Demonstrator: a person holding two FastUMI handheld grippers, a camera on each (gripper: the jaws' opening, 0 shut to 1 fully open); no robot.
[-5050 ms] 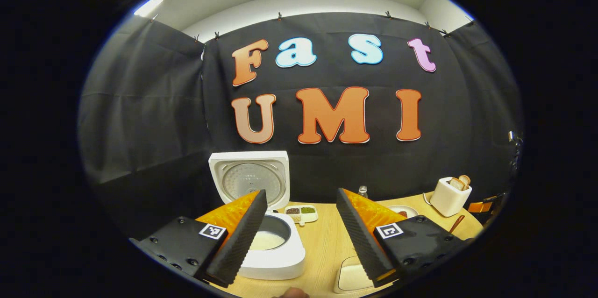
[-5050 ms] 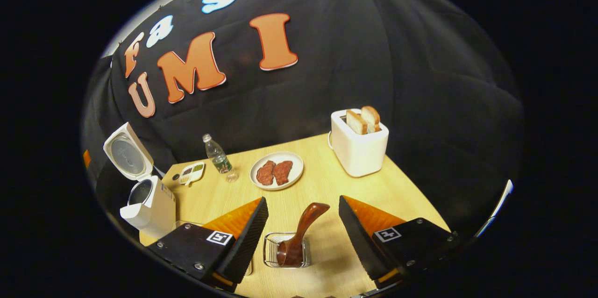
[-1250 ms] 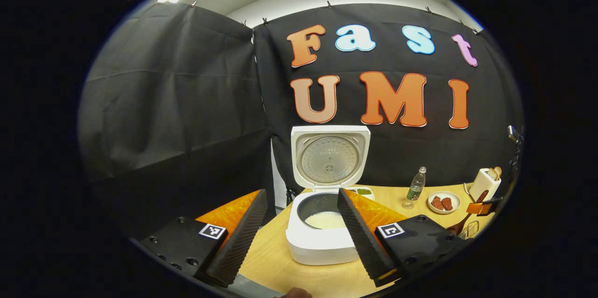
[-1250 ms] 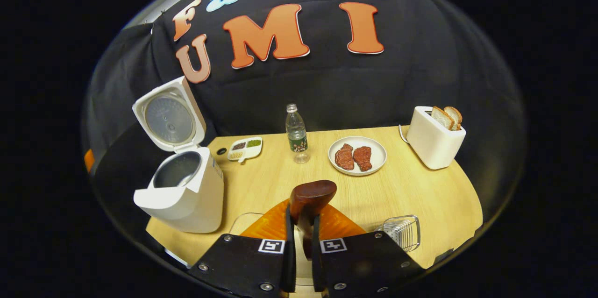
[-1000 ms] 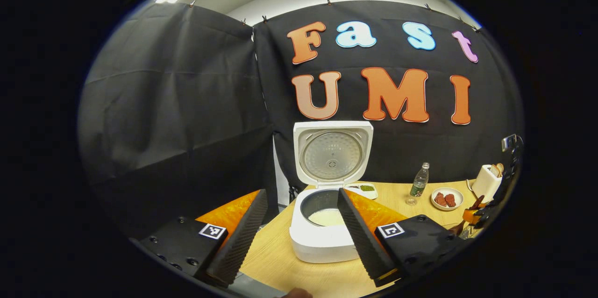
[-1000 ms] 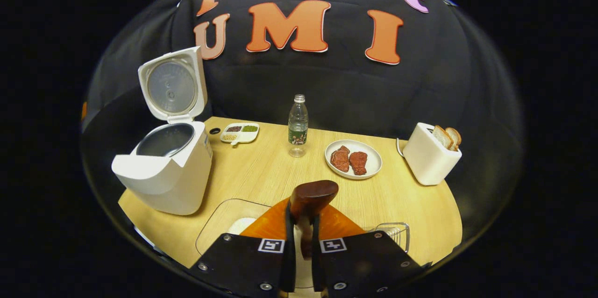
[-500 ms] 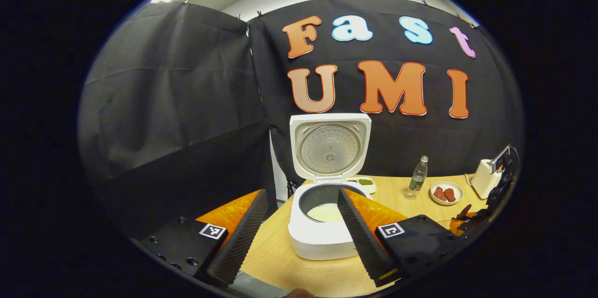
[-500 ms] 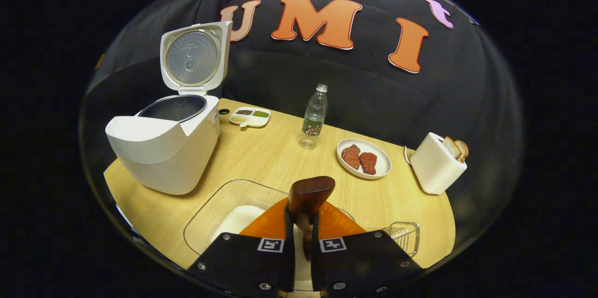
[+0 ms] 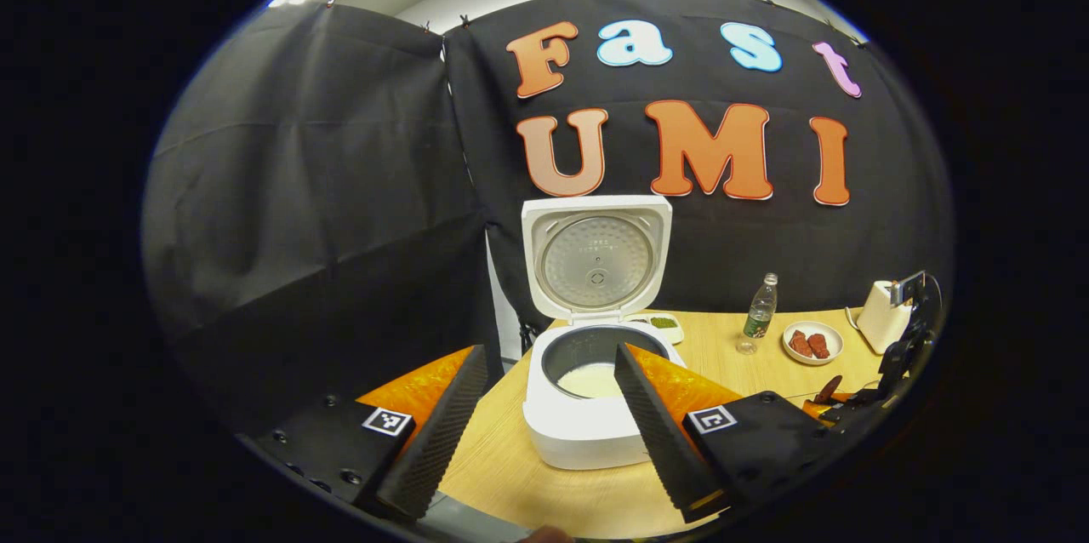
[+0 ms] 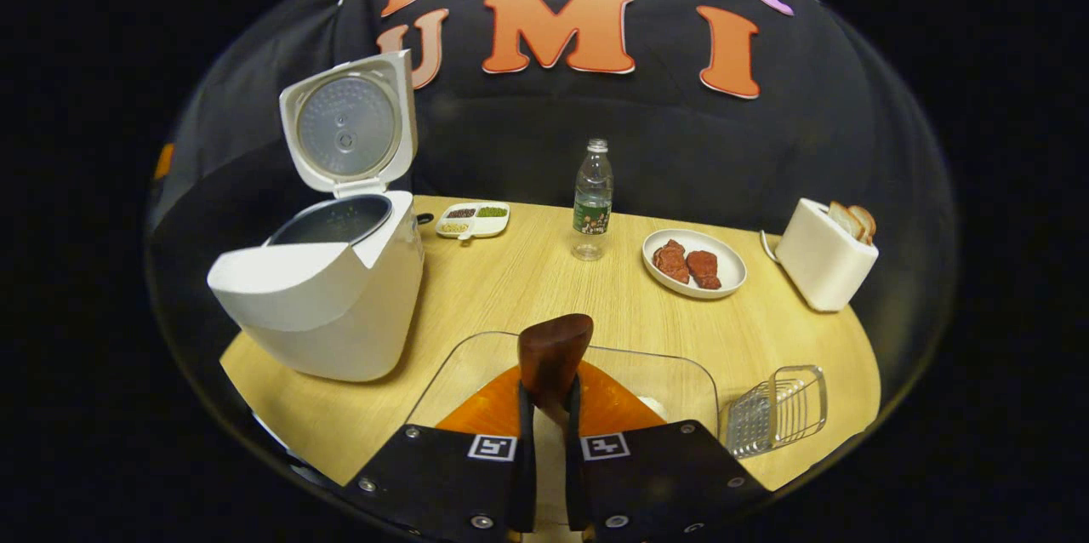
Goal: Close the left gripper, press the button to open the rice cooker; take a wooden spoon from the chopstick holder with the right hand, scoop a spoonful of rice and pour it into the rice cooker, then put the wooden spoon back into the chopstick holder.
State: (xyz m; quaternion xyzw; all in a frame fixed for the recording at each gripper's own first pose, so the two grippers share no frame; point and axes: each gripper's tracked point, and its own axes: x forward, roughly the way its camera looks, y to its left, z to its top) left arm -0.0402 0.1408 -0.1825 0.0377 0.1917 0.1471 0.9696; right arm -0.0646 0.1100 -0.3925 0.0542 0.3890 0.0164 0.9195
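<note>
Wooden spoon (image 10: 553, 356) clamped in right tongs (image 10: 544, 407) above rice container's rim (image 10: 681, 368), left tongs (image 9: 544, 424) spread wide.

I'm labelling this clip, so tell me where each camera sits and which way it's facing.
Left gripper view: rides the left gripper, fingers apart, facing the open rice cooker front-on.
Right gripper view: rides the right gripper, looking down across the table; its fingers clamp the wooden spoon above the clear rice container.
Shared: rice cooker, bottle, meat plate, toaster.
</note>
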